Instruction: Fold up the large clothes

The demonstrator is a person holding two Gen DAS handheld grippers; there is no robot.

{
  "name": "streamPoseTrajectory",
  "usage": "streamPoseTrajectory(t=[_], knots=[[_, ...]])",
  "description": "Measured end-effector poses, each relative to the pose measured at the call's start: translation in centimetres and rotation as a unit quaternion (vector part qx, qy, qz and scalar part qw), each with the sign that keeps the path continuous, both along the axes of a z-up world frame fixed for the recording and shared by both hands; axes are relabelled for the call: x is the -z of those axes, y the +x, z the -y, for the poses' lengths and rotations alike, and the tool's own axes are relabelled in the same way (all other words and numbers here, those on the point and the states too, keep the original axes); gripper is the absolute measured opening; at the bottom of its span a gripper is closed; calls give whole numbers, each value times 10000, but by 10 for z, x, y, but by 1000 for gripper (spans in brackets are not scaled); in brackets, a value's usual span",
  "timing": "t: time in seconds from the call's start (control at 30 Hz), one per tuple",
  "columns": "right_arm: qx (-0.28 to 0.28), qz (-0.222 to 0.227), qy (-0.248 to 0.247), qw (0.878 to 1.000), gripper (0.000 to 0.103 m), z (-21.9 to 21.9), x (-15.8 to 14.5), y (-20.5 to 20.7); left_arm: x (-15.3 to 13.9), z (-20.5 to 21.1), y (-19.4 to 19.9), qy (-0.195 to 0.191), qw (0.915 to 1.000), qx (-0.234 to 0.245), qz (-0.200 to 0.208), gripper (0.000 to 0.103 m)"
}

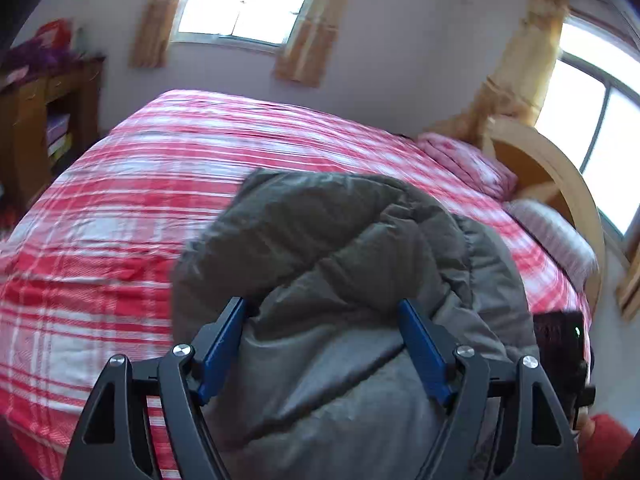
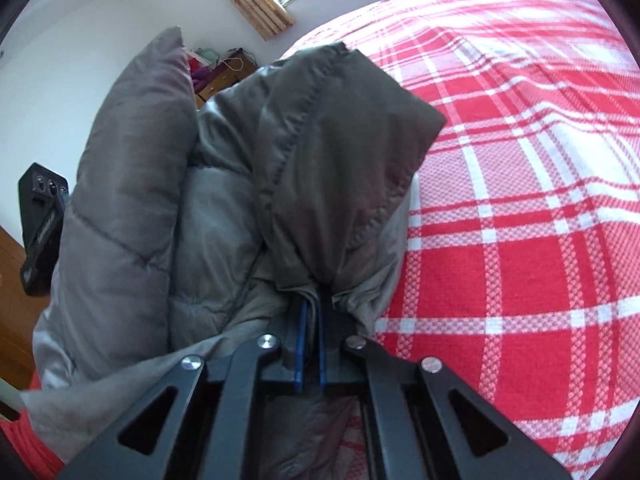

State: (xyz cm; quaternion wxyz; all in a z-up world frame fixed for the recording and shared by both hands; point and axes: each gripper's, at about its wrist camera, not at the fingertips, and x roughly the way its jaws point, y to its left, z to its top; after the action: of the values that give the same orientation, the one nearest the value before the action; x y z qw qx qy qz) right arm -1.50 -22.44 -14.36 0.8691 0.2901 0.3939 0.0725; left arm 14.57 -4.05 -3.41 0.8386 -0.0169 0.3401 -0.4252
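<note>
A grey padded jacket (image 1: 340,264) lies bunched on the red and white plaid bed cover (image 1: 120,200). My left gripper (image 1: 324,308) is open, its blue fingers (image 1: 224,344) spread wide over the jacket's near part, with fabric between them. In the right wrist view my right gripper (image 2: 314,304) is shut on a fold of the jacket (image 2: 328,168), which drapes up and over the blue fingertips and hides them. The left gripper's black body (image 2: 40,224) shows at the left beyond the jacket.
The bed cover (image 2: 520,200) spreads to the right of the jacket. Pillows (image 1: 468,160) and a curved wooden headboard (image 1: 560,184) are at the far right. A wooden shelf unit (image 1: 48,120) stands at the left wall. Windows with curtains (image 1: 248,0) are behind.
</note>
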Motion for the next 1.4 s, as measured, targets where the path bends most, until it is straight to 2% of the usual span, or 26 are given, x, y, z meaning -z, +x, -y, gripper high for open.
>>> streamPoseTrajectory(t=[0.07,0.23,0.33,0.43,0.53,0.57,0.6,0.63,0.7,0.77,0.8,0.87,0.93,1.0,1.07,1.13,1.17,1.2,1.23,1.27,1.33,1.4], knots=[[-56,12,180,9998,3,6,3,0,5,13,-16,53,9997,222,37,77],[19,87,782,9969,3,24,14,-3,17,55,-46,595,9943,523,709,77],[75,98,1009,9948,3,32,18,-6,29,67,-53,1062,9884,439,996,78],[145,99,1026,9946,3,41,16,-12,40,69,-46,1291,9855,354,1041,78],[371,1,1024,9940,8,54,7,-27,46,73,-53,1580,9794,270,1225,78],[537,-51,1013,9934,14,62,1,-35,47,76,-55,1676,9769,240,1305,78],[712,-42,962,9928,25,72,-9,-46,48,79,-57,1742,9750,210,1361,78],[863,13,848,9927,32,78,-19,-55,49,80,-57,1798,9734,175,1408,78],[1056,180,528,9928,66,85,-40,-69,50,82,-57,1878,9713,112,1456,78],[1087,462,249,9927,80,86,-67,-76,51,85,-59,1957,9690,61,1510,78],[1031,554,157,9930,81,82,-78,-75,51,85,-59,1982,9679,33,1546,79],[924,573,-5,9941,81,73,-94,-63,51,84,-61,2018,9658,-70,1626,79],[864,234,-345,9954,81,64,-96,-37,51,83,-64,2054,9637,-173,1698,79],[759,6,-587,9954,81,51,-84,-20,51,82,-66,2061,9625,-263,1747,79],[685,-370,-799,9938,80,43,-59,-20,50,78,-65,1971,9647,-306,1721,79],[879,-834,-1015,9874,67,46,-39,-18,48,73,-63,1831,9689,-307,1636,79],[888,-883,-776,9891,47,48,-35,-18,46,68,-62,1735,9717,-313,1570,79],[877,-875,-242,9920,32,54,-25,-22,44,63,-62,1633,9747,-294,1495,79],[878,-854,38,9925,29,56,-18,-26,38,56,-61,1443,9801,-239,1340,79],[872,-820,-34,9928,25,53,-19,-27,32,43,-59,1212,9856,-224,1159,79],[796,-718,-463,9932,20,42,-23,-31,18,12,-53,703,9932,-427,825,79],[686,-508,-737,9936,16,33,-31,-33,3,-21,-43,282,9935,-852,694,79]])
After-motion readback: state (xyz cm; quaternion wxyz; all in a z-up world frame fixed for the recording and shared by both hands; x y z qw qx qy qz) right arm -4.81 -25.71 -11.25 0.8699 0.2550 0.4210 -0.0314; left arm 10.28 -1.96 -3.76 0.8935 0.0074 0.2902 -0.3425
